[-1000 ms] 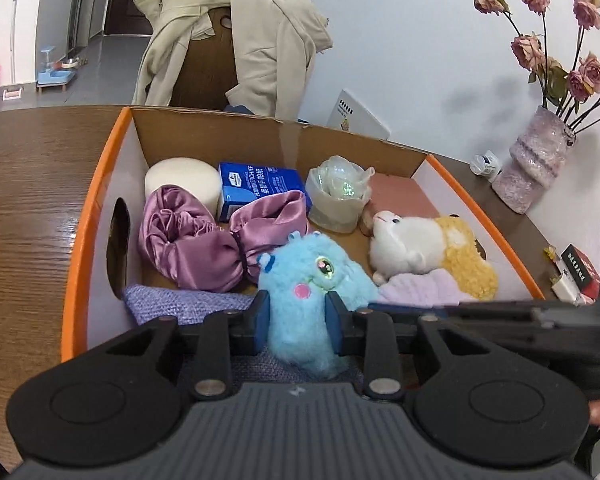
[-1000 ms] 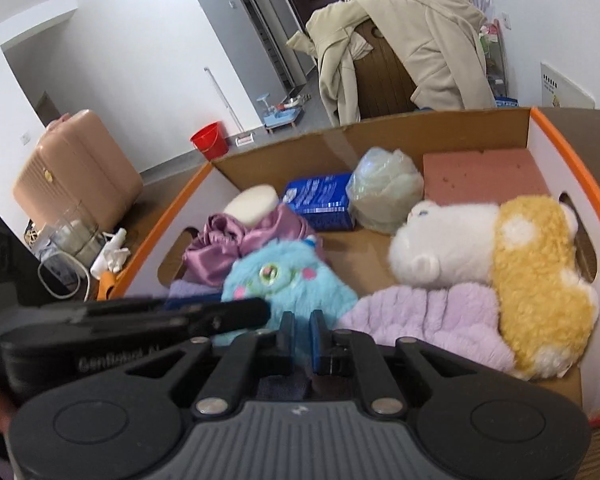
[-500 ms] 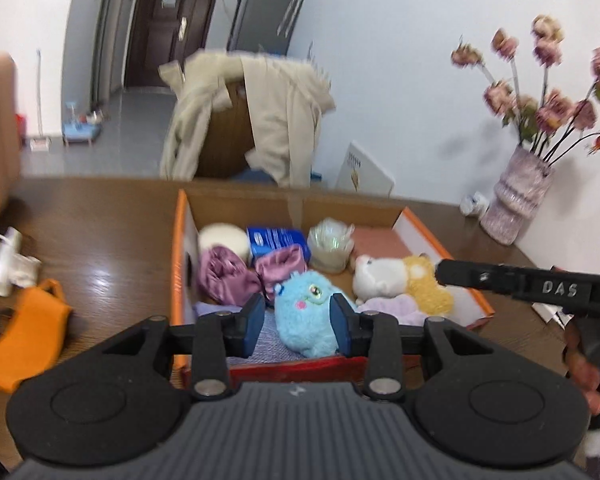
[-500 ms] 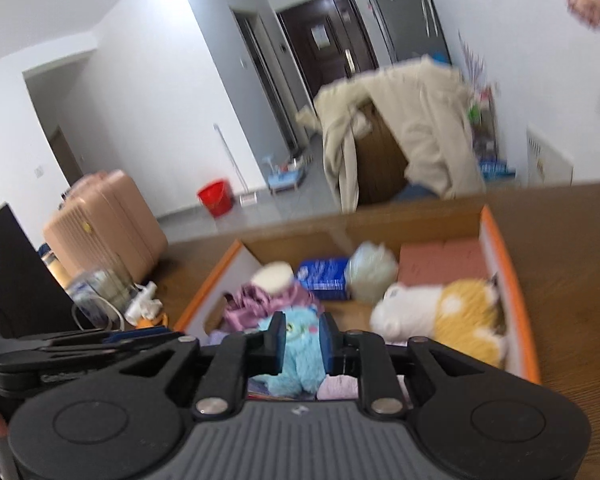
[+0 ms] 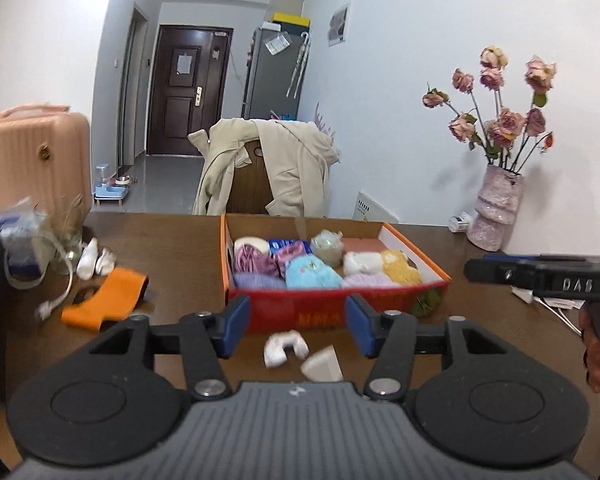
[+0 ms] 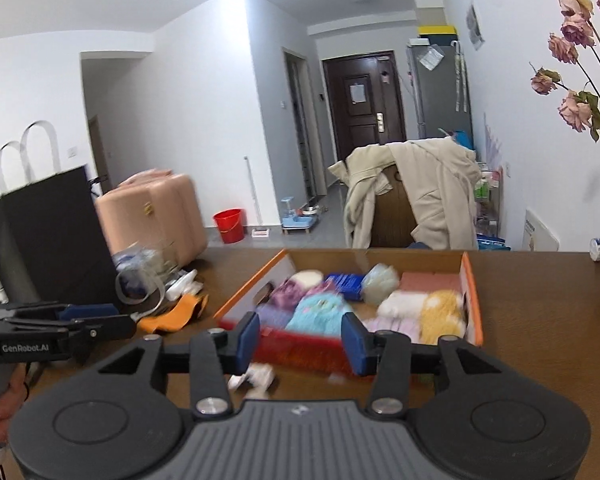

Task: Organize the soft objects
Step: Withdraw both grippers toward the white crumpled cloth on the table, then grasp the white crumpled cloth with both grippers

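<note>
An orange-rimmed cardboard box (image 5: 416,246) (image 6: 471,300) sits on the brown table, packed with soft things: a blue plush (image 5: 314,272) (image 6: 320,314), a white and yellow plush (image 5: 380,264) (image 6: 424,306), purple satin scrunchies (image 5: 256,262) and lilac cloths. My left gripper (image 5: 294,326) hangs well back from the box, its jaws opening, nothing between them. My right gripper (image 6: 298,340) is also back from the box, jaws opening and empty. A small white soft piece (image 5: 284,348) (image 6: 256,376) and a pale wedge (image 5: 322,366) lie on the table in front of the box.
An orange cloth (image 5: 104,302) (image 6: 176,316), white bottles (image 5: 94,260) and a bag with cables (image 5: 28,240) lie left of the box. A vase of dried roses (image 5: 496,212) stands at the right. A coat-draped chair (image 5: 260,172) is behind the table. A black bag (image 6: 48,240) stands far left.
Both grippers have pulled back and up from inside the box. Their jaws have widened. The blue plush stays in the box.
</note>
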